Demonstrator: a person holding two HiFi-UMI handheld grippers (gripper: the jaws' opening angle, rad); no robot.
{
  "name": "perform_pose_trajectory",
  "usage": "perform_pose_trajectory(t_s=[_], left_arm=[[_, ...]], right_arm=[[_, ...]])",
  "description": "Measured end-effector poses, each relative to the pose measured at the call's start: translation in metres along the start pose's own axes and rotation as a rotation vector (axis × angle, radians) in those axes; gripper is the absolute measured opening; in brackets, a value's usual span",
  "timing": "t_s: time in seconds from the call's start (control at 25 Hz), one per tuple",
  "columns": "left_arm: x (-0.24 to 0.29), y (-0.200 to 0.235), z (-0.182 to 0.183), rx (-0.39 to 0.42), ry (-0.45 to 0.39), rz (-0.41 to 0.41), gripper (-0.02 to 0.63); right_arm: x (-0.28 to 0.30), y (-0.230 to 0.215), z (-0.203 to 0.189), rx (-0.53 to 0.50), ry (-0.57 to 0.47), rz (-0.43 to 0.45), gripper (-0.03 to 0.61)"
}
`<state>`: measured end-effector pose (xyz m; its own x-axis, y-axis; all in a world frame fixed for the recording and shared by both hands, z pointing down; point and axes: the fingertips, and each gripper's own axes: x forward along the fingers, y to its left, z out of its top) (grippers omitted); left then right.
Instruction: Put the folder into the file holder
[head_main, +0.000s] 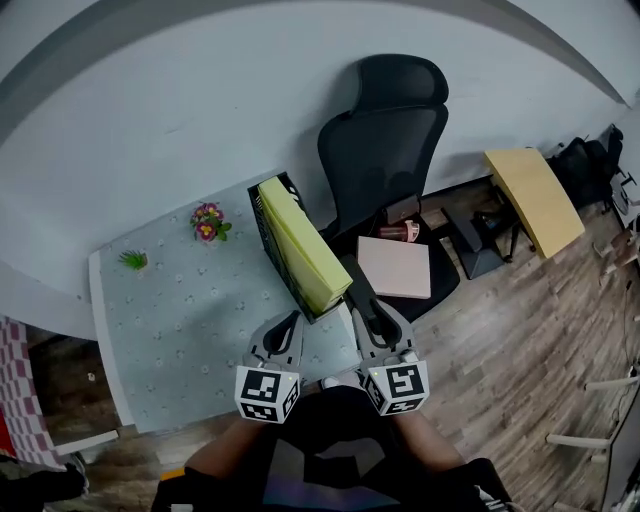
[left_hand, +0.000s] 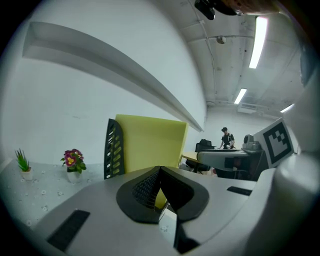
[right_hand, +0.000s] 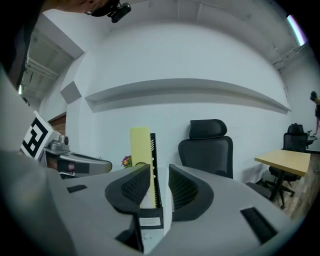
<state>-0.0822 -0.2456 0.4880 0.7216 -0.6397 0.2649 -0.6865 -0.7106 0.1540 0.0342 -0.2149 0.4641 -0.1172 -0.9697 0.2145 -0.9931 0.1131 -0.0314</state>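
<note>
**Your left gripper (head_main: 285, 325) and right gripper (head_main: 372, 320) hold nothing; the folder (head_main: 300, 245) is in the file holder (head_main: 262, 228)**

Both grippers sit over the near edge of the table (head_main: 170, 320), just short of the holder's near end. Your left jaws are closed tip to tip with nothing caught between them. Your right jaws stand partly apart. The folder's near edge and the holder's end show through that gap, but they lie beyond the pads and neither is touched.

The yellow-green folder stands upright on its long edge between the holder's black perforated walls and rises above them. Those walls are what keep it upright, so it likely needs no grip from you now. By the look of it, the task is done.

The flower pot (head_main: 207, 222) and the small green plant (head_main: 133, 260) sit well apart from the holder, toward the wall. The office chair (head_main: 385, 140) stands just beyond the table's right edge. A flat pink item (head_main: 394, 267) lies on its seat, and I can't tell you whether it is a second folder.
</note>
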Motion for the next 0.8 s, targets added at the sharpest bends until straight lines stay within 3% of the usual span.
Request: perform_pose_trajectory(t_s=[0.16,0.4,0.8], left_arm=[[0.012,-0.02,0.001,0.029,0.008,-0.047,0.009],[0.019,-0.036,-0.003,0.047,0.025,-0.084,0.009],[0.018,-0.034,-0.001,0.049,0.028,-0.063,0.009]], right_arm=[[-0.014,-0.019,-0.005,0.026,0.007,-0.054,0.022],[-0.025,-0.021,-0.018,0.04,0.031,-0.048,0.015],[-0.022,-0.025,-0.017,0.034,0.035,-0.035,0.015]])
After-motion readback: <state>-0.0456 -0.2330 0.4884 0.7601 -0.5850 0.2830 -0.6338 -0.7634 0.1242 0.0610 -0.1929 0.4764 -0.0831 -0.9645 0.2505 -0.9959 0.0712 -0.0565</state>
